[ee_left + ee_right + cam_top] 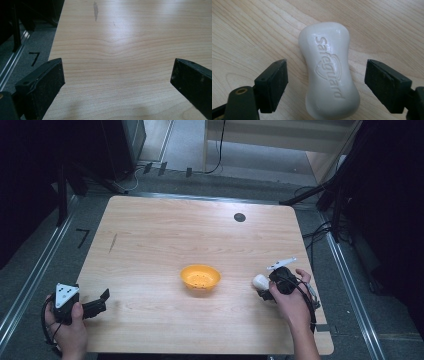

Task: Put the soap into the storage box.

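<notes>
A white bar of soap with an embossed brand mark lies flat on the wooden table. My right gripper is open, one jaw on each side of the soap with a gap to both. From above, the soap peeks out at the left of the right gripper, near the table's right edge. An orange perforated bowl sits at the table's middle, left of the soap. My left gripper rests at the front left corner, and its jaws stand open over bare wood.
A small black round spot marks the far right part of the table. Dark stands and cables surround the table on the floor. A dark streak marks the wood ahead of the left gripper.
</notes>
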Tool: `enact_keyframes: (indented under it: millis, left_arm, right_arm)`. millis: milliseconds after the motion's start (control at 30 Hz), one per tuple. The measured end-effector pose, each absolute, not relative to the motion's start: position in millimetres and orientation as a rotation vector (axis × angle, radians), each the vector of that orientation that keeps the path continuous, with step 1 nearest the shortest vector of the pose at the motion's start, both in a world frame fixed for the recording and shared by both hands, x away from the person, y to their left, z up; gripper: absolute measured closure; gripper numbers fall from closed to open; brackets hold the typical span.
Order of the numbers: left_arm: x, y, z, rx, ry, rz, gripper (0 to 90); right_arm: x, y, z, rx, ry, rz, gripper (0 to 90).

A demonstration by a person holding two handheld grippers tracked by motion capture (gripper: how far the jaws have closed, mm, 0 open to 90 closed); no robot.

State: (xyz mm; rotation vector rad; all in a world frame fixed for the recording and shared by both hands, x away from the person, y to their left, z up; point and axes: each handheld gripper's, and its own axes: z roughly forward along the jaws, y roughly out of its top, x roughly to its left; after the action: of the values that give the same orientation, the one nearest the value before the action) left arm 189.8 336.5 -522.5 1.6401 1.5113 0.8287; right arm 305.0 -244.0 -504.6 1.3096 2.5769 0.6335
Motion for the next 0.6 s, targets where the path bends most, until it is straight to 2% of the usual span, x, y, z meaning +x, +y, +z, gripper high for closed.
enact_keyframes:
  millis: [100,400,600]
  left_arm:
    - [189.8,336.5,-522.4,1.64,1.512,0.828,0.0]
    - [189.8,336.6,-522.5,1.638,1.513,0.827,0.0]
    - [189.9,336.0,-522.5,1.641,1.513,0.831,0.0]
  right_arm:
    - [308.0,-242.3,-507.6,1.307,2.593,0.619,26.5]
    - [313.0,-241.0,-515.2,1.334,2.601,0.551,33.9]
    - [315.4,-242.5,-516.0,1.32,2.608,0.583,44.6]
